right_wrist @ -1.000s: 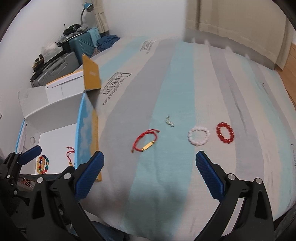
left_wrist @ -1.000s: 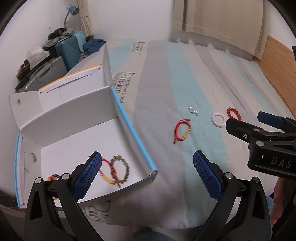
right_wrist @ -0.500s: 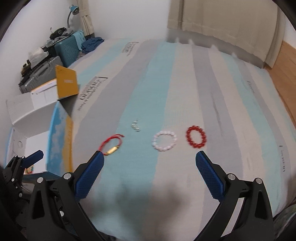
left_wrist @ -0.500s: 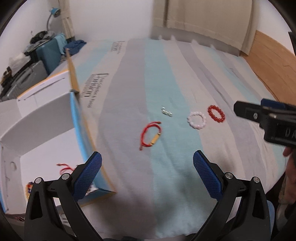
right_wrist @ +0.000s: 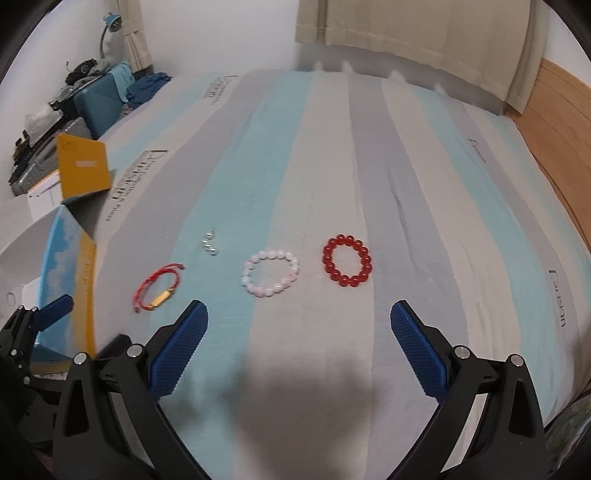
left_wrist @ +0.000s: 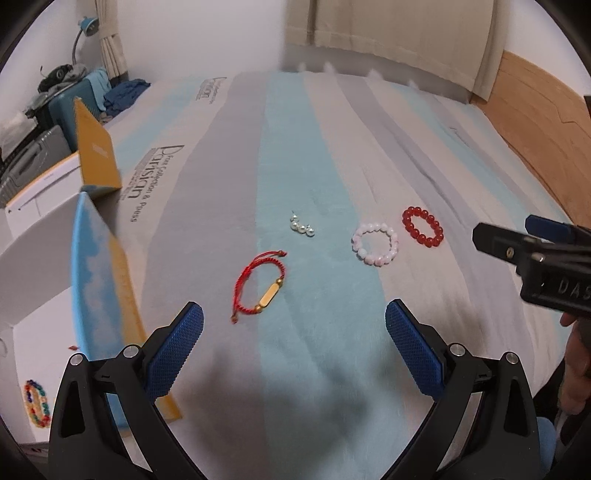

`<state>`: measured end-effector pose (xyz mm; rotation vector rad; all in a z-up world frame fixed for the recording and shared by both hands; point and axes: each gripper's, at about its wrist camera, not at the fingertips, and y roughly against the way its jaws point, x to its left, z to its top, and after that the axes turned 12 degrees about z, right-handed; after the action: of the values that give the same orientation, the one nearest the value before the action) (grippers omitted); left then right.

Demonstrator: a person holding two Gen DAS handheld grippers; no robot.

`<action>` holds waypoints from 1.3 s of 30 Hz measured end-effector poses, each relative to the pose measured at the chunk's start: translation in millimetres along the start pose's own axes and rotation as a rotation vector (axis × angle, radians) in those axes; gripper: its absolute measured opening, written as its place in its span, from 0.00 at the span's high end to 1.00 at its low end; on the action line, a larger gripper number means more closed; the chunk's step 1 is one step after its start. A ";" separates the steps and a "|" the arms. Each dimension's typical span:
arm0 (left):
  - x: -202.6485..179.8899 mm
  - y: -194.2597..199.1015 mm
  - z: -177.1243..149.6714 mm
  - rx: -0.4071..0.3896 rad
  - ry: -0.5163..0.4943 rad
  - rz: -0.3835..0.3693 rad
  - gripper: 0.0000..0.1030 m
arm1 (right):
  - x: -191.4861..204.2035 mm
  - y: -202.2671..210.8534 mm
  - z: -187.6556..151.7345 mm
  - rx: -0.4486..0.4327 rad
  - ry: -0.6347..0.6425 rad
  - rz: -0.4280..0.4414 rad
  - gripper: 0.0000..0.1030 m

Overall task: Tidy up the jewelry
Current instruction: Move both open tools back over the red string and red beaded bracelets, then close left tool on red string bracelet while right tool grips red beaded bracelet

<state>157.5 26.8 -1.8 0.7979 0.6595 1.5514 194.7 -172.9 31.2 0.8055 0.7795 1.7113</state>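
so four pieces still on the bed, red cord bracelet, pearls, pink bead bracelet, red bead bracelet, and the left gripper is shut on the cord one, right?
Not quite. The left gripper is open and holds nothing; the left wrist view shows the red cord bracelet lying on the bed ahead of its fingers. The rest stands: pearls, pink bead bracelet and red bead bracelet are also on the bed.

Four bracelets [left_wrist: 376,243], four pearls [left_wrist: 301,228], one box [left_wrist: 96,266].

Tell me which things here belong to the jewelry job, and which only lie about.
Job: red cord bracelet, pearl beads, pink bead bracelet, red bead bracelet, box.
Lying about: suitcases, desk lamp, curtain.
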 end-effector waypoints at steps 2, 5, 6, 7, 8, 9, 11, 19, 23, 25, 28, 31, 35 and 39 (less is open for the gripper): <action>-3.8 -9.0 0.3 -0.005 0.005 -0.002 0.06 | -6.5 -10.0 0.4 0.003 -0.004 -0.002 0.07; -6.4 -23.2 -1.5 -0.004 0.005 -0.015 0.06 | -18.4 -25.0 2.1 0.004 -0.021 -0.006 0.07; -6.8 -28.6 -1.5 0.002 0.000 -0.015 0.06 | -22.6 -29.4 2.4 0.004 -0.027 -0.009 0.07; -6.8 -32.0 -1.1 0.000 -0.001 -0.020 0.06 | -26.6 -33.6 2.8 0.005 -0.035 -0.009 0.07; -5.0 -38.0 -0.4 0.000 0.002 -0.017 0.06 | -31.5 -39.9 3.2 0.007 -0.045 -0.007 0.07; -4.4 -43.7 0.0 0.003 -0.001 -0.006 0.06 | -35.6 -44.4 3.6 0.007 -0.056 -0.007 0.08; -4.4 -55.4 0.9 0.011 -0.006 0.003 0.06 | -45.0 -55.7 4.3 0.011 -0.083 -0.005 0.08; -10.3 -88.2 9.8 0.039 -0.027 0.005 0.06 | -73.8 -89.4 9.6 0.025 -0.143 -0.018 0.16; -14.7 -93.3 14.9 0.032 -0.036 0.006 0.06 | -84.8 -106.8 10.0 0.043 -0.153 -0.013 0.20; -16.7 -96.3 17.2 0.031 -0.038 0.010 0.06 | -88.8 -114.2 10.5 0.052 -0.160 -0.004 0.23; -18.1 -104.3 17.5 0.043 -0.049 0.020 0.06 | -92.6 -125.3 13.3 0.063 -0.147 -0.010 0.28; -18.9 -109.9 17.3 0.053 -0.063 0.021 0.06 | -94.5 -134.5 21.6 0.079 -0.123 0.009 0.34; -15.2 -116.6 19.0 0.055 -0.066 0.037 0.06 | -101.1 -138.2 29.3 0.074 -0.131 0.015 0.34; -9.0 -125.3 19.4 0.072 -0.044 0.030 0.06 | -110.0 -144.8 30.4 0.087 -0.142 0.008 0.35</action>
<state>248.8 33.4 -90.0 0.8972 0.6776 1.5395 321.1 -239.7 -85.2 0.9796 0.7578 1.6167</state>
